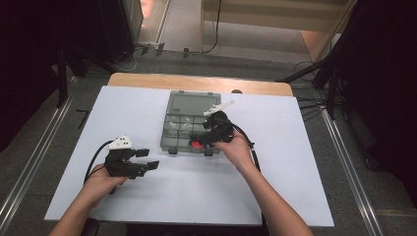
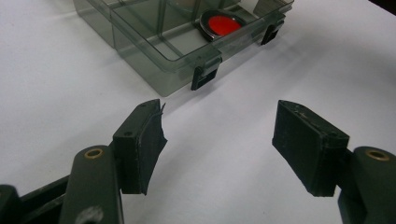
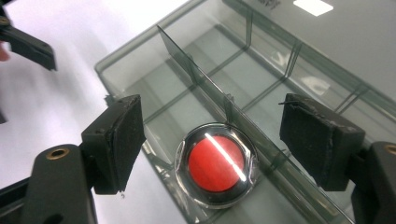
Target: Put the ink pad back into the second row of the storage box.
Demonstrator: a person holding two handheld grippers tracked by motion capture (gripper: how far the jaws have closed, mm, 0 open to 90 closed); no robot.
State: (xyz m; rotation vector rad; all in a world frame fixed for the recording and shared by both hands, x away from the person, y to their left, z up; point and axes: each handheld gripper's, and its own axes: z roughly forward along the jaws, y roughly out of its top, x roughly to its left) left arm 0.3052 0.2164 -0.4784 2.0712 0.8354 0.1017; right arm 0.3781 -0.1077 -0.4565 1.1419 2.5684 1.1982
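right tool (image 3: 212, 123) open, above red disc (image 3: 215, 163) in box (image 3: 327, 70)

A round red disc (image 3: 216, 164) with a black rim and clear wrapping lies flat in a near compartment of the open smoky-clear plastic organiser box (image 3: 261, 60), just below the right gripper (image 3: 212, 135), between its spread jaws, untouched.

High view: above near edge, looking forward and down, whole desk (image 1: 147, 196) in frame. Left gripper view: low, close, facing clear box (image 2: 154, 51) from left. Right gripper view: right over box. All share red disc (image 3: 216, 163).
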